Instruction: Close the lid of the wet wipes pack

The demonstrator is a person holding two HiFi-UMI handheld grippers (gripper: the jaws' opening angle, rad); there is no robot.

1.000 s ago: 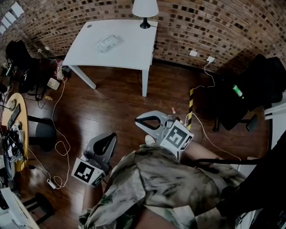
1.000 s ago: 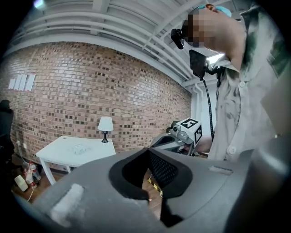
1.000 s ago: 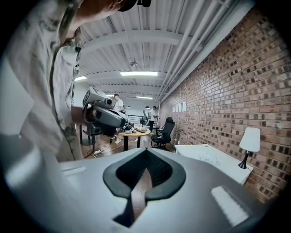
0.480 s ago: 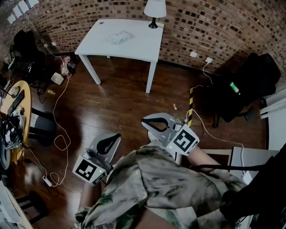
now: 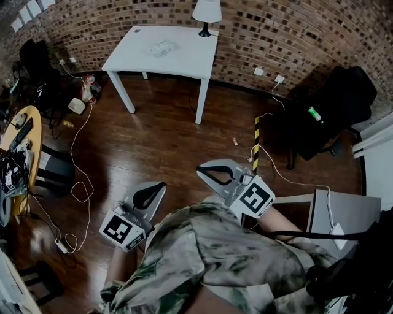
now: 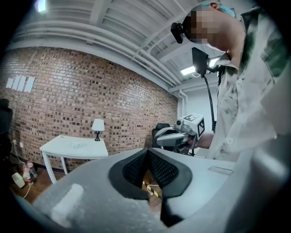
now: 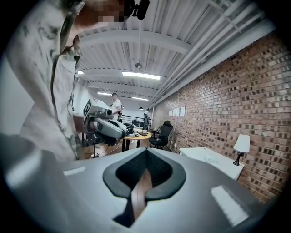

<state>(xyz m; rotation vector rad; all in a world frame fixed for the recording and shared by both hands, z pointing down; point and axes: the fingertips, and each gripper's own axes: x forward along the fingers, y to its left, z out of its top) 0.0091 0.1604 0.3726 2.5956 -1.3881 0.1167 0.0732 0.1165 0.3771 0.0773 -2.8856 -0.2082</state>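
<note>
White and small, the wet wipes pack (image 5: 161,47) lies near the middle of the white worktop (image 5: 184,61) that stands against the brick wall, with a lamp (image 5: 207,12) at its back right corner. From your head view the pack is too small to tell whether its lid is up or down.

You hold both grippers low and close to your body over the dark wooden floor (image 5: 153,141), well apart from the worktop. Your left gripper (image 5: 161,185) points up and to the right. Its fingers (image 6: 135,171) are pressed together at the tips, with nothing between them. Your right gripper (image 5: 201,170) points left, and its fingers (image 7: 158,171) are likewise closed on nothing.

From the left gripper view the pack (image 6: 78,144) shows far off on the worktop, left of the lamp (image 6: 97,125). A black office chair (image 5: 334,110) stands to the right of the worktop.
</note>
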